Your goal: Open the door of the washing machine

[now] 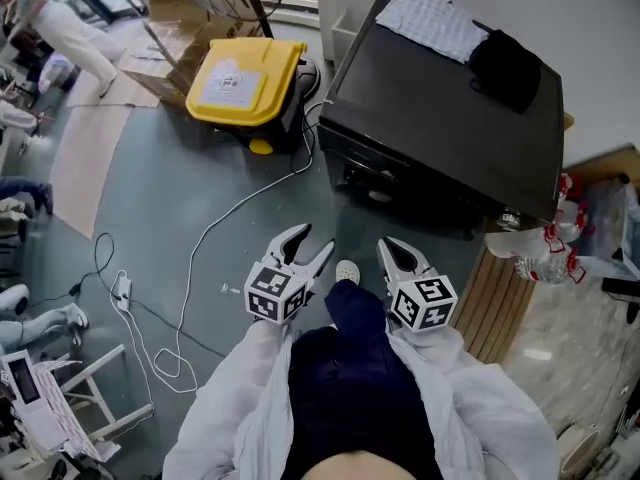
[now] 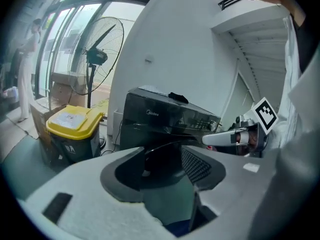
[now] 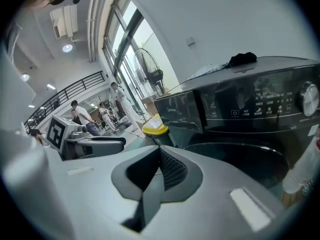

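left jaws: apart with a moderate gap. nothing sits between the pads; floor and the machine front show through.
right jaws: pressed together, pads meeting in one seam, gripping nothing.
left gripper (image 1: 312, 244): held close to the body, pointed far toward the machine, touching nothing.
right gripper (image 1: 395, 250): just right of the left one, same low pose, also free of contact.
washing machine (image 1: 440, 118): black front-loader, far and a bit right of both grippers, well apart from them.
door (image 3: 235, 159): round dark glass under the control panel (image 3: 260, 104), looks shut. which edge carries the handle, cannot tell.
step in hand: looks like the approach, with nothing gripped yet.
doing it well: step nearer and drop low so a gripper meets the door rim square on. the left one is ready as it is; the right one would need its jaws parted first. find the handle recess before closing, pinch only the handle lip, not the glass. pull along the hinge arc, not straight back, and let the wrist turn with the door.
risks: slipping off a smooth rim; bumping the knob (image 3: 310, 98) above the door.
floor: white cable (image 1: 200, 258) trails left of the machine, bottles (image 1: 545, 253) crowd its right side, so mind footing.
left far: yellow bin (image 1: 245, 78), out of the way.
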